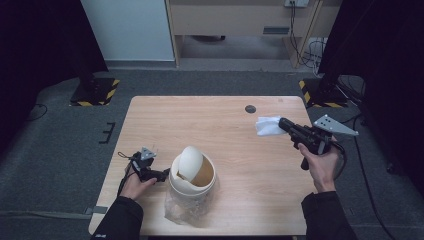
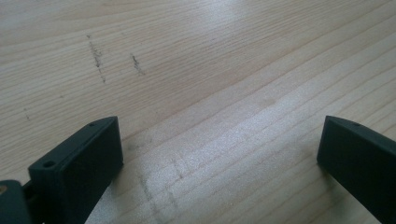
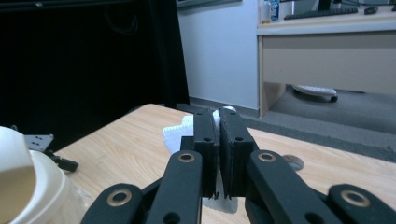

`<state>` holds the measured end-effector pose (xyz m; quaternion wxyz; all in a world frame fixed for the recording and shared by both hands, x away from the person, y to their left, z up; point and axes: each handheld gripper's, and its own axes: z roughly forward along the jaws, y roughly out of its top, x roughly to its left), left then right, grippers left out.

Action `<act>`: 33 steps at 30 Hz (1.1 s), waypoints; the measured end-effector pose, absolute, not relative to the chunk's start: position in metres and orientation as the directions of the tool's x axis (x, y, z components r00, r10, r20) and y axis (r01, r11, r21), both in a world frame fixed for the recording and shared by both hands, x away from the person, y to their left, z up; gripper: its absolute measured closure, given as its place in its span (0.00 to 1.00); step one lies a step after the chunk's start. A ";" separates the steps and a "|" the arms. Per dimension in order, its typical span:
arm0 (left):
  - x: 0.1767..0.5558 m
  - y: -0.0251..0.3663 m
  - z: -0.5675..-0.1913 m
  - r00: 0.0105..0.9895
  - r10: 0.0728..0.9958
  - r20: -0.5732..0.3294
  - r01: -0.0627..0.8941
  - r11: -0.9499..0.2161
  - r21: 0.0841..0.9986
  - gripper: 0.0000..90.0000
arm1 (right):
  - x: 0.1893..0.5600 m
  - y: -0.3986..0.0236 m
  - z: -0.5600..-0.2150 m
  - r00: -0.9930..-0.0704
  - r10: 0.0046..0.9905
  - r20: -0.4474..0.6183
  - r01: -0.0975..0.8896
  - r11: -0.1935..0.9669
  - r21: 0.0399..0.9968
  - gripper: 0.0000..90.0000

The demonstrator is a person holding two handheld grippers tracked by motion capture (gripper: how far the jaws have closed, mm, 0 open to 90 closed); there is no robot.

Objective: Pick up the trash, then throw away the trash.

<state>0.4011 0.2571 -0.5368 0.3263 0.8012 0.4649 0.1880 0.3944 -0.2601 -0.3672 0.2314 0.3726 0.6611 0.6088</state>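
Observation:
My right gripper (image 1: 283, 124) is shut on a crumpled white tissue (image 1: 267, 126) and holds it above the right half of the wooden table (image 1: 225, 125). In the right gripper view the tissue (image 3: 175, 133) sticks out behind and below the closed jaws of that gripper (image 3: 218, 122). A cream bin with a swing lid (image 1: 192, 172) stands near the front left, lined with a clear plastic bag (image 1: 182, 210). My left gripper (image 1: 165, 175) rests low on the table just left of the bin. Its jaws stand wide apart over bare wood, with the left gripper (image 2: 219, 140) holding nothing.
A round dark grommet (image 1: 250, 109) sits in the table's far right part. The bin's rim (image 3: 28, 186) shows at the lower left of the right gripper view. A desk (image 1: 240, 17) stands beyond the table, and dark stands with striped bases (image 1: 95, 92) flank it.

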 end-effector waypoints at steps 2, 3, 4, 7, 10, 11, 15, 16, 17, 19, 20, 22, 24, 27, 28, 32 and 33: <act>0.401 0.257 -0.537 0.497 0.868 -0.002 0.622 -0.355 0.698 0.00 | 0.392 -0.259 -0.364 -0.622 0.770 0.143 0.202 -0.018 0.979 0.96; 0.401 0.257 -0.537 0.497 0.868 -0.002 0.622 -0.355 0.698 0.00 | 0.391 -0.258 -0.362 -0.625 0.768 0.143 0.201 -0.019 0.979 0.96; 0.401 0.257 -0.537 0.497 0.868 -0.002 0.622 -0.355 0.698 0.00 | 0.390 -0.257 -0.360 -0.627 0.766 0.138 0.196 -0.016 0.980 0.96; 0.401 0.257 -0.537 0.497 0.868 -0.002 0.622 -0.355 0.698 0.00 | 0.387 -0.254 -0.356 -0.638 0.759 0.131 0.183 -0.016 0.983 0.96; 0.401 0.257 -0.537 0.497 0.868 -0.002 0.622 -0.355 0.698 0.00 | 0.384 -0.252 -0.350 -0.649 0.751 0.120 0.160 -0.020 0.987 0.96; 0.401 0.257 -0.537 0.497 0.868 -0.002 0.622 -0.355 0.698 0.00 | 0.383 -0.251 -0.348 -0.653 0.748 0.121 0.155 -0.024 0.988 0.96; 0.401 0.257 -0.537 0.497 0.868 -0.002 0.622 -0.355 0.698 0.00 | 0.377 -0.247 -0.339 -0.669 0.737 0.101 0.129 -0.019 0.992 0.96; 0.401 0.257 -0.537 0.497 0.868 -0.002 0.622 -0.355 0.698 0.00 | 0.377 -0.247 -0.339 -0.669 0.737 0.101 0.129 -0.019 0.992 0.96; 0.401 0.257 -0.537 0.497 0.868 -0.002 0.622 -0.355 0.698 0.00 | 0.376 -0.246 -0.337 -0.673 0.732 0.101 0.124 -0.023 0.992 0.96; 0.401 0.257 -0.537 0.497 0.868 -0.002 0.622 -0.355 0.698 0.00 | 0.373 -0.242 -0.333 -0.684 0.723 0.096 0.114 -0.024 0.993 0.96; 0.401 0.257 -0.537 0.497 0.868 -0.002 0.622 -0.355 0.698 0.00 | 0.371 -0.241 -0.332 -0.690 0.718 0.093 0.110 -0.023 0.994 0.96; 0.401 0.257 -0.537 0.497 0.868 -0.002 0.622 -0.354 0.698 0.00 | 0.371 -0.239 -0.331 -0.694 0.714 0.090 0.107 -0.021 0.994 0.96; 0.401 0.257 -0.537 0.497 0.868 -0.002 0.622 -0.355 0.698 0.00 | 0.370 -0.236 -0.330 -0.703 0.705 0.092 0.106 -0.023 0.994 0.96; 0.401 0.257 -0.537 0.497 0.868 -0.002 0.622 -0.355 0.698 0.00 | 0.366 -0.231 -0.327 -0.717 0.693 0.081 0.098 -0.014 0.995 0.96; 0.401 0.257 -0.537 0.497 0.868 -0.002 0.622 -0.355 0.698 0.00 | 0.366 -0.231 -0.327 -0.717 0.693 0.081 0.098 -0.014 0.995 0.96; 0.401 0.257 -0.537 0.497 0.868 -0.002 0.622 -0.355 0.698 0.00 | 0.359 -0.225 -0.324 -0.737 0.671 0.082 0.093 -0.020 0.995 0.96; 0.401 0.257 -0.537 0.497 0.868 -0.002 0.622 -0.355 0.698 0.00 | 0.358 -0.224 -0.323 -0.739 0.670 0.076 0.090 -0.014 0.996 0.96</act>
